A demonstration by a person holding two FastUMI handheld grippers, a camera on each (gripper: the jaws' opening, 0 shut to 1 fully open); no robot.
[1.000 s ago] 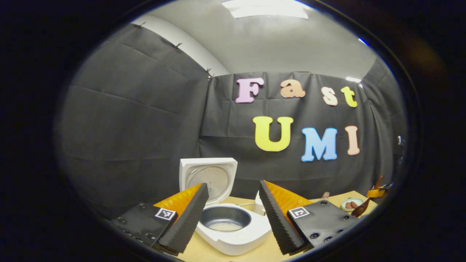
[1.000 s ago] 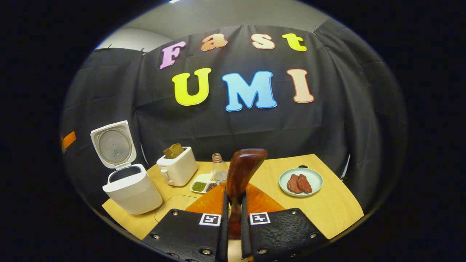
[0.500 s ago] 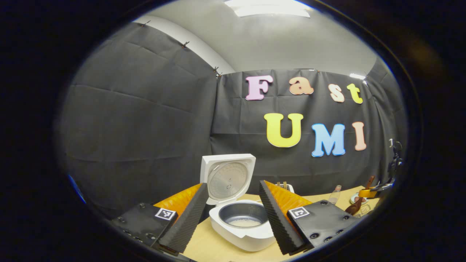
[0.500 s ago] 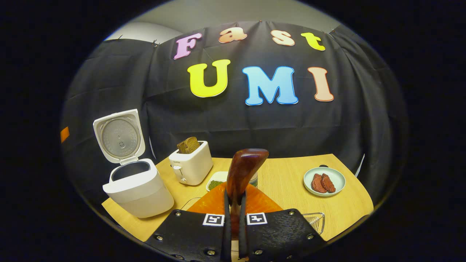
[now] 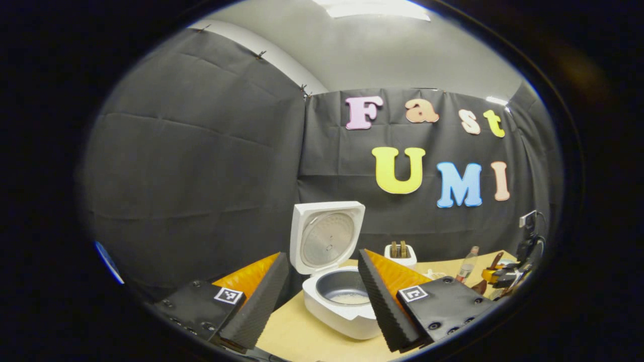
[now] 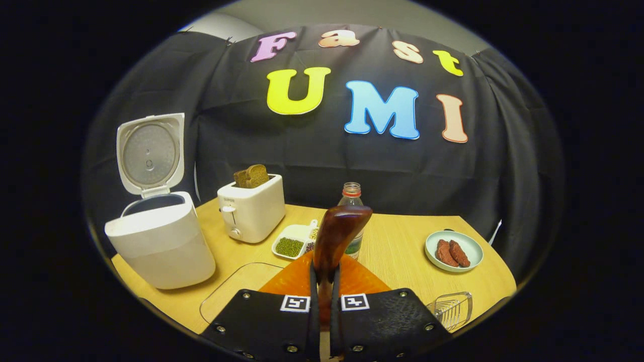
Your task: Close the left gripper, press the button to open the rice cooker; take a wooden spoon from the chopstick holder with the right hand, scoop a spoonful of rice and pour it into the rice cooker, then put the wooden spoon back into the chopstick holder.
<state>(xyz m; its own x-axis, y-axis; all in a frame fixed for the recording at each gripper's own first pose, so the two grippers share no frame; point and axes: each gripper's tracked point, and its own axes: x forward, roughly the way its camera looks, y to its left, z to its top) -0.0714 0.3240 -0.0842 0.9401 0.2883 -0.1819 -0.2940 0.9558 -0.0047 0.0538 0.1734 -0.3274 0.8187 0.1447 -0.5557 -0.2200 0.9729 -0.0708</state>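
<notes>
A wooden worktop [image 6: 402,249] stands in a booth with black cloth walls. The right gripper [image 6: 324,301] has its jaws closed tight on the handle of a wooden spoon [image 6: 336,236], whose dark bowl rises upright ahead of the fingers, above the front edge of the worktop. In the right gripper view, a white rice cooker [image 6: 158,241] sits at the worktop's left edge with its lid [image 6: 150,153] standing fully open. Just to its right is a white toaster [image 6: 251,211] holding slices of brown bread. Near the middle, a small divided dish [image 6: 294,244] holds green beans and other grains, and a clear bottle [image 6: 351,198] stands just behind the spoon. A pale plate [image 6: 465,246] with reddish meat slices lies toward the right edge, and a wire holder [image 6: 453,309] sits at the front right corner. In the left gripper view, the left gripper [image 5: 322,296] hangs with its jaws spread wide, holding nothing, in front of the open cooker [image 5: 337,306], whose inner pot [image 5: 342,286] shows a little white rice [image 5: 352,298] at the bottom.
</notes>
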